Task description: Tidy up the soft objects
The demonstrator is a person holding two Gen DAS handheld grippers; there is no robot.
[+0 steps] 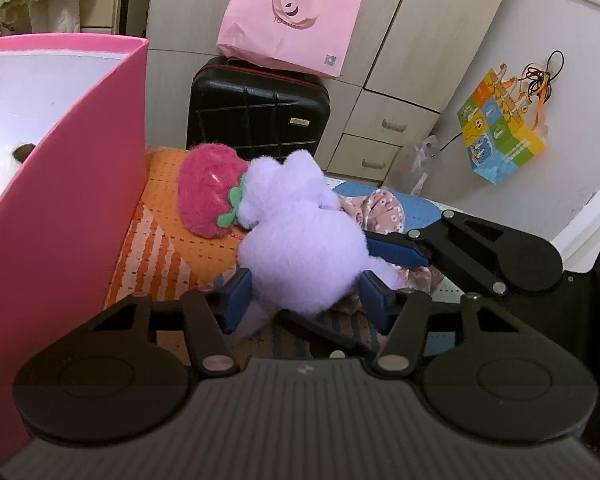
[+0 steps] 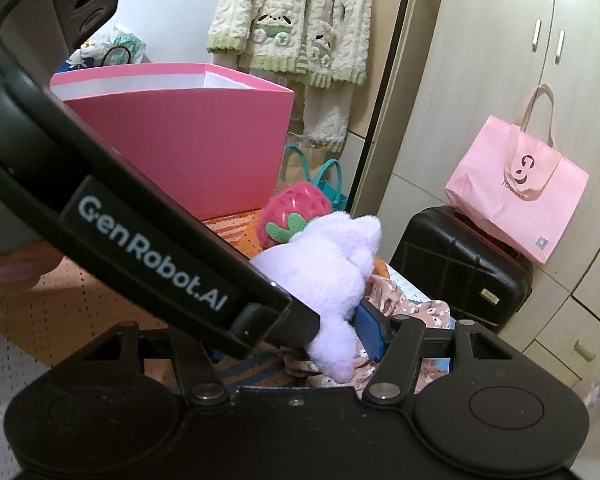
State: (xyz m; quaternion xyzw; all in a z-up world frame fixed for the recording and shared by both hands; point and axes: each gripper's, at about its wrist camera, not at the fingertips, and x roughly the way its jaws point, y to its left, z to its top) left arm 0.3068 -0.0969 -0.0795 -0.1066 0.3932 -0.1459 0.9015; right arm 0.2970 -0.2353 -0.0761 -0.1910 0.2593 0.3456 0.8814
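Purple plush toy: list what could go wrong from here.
1. Both the left gripper and the right gripper close on the purple plush toy; uneven lifting could stretch or drop it.
2. The strawberry plush touches it and may be dragged along.
3. The floral cloth underneath could snag.

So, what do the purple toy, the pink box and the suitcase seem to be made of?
Purple toy: plush fabric, probably stuffed; its surface is fuzzy and matte, and it bulges between the left gripper pads.
Pink box: likely stiff cardboard; flat matte walls, thin edge, white inside.
Suitcase: apparently hard plastic; glossy black shell with moulded grooves.
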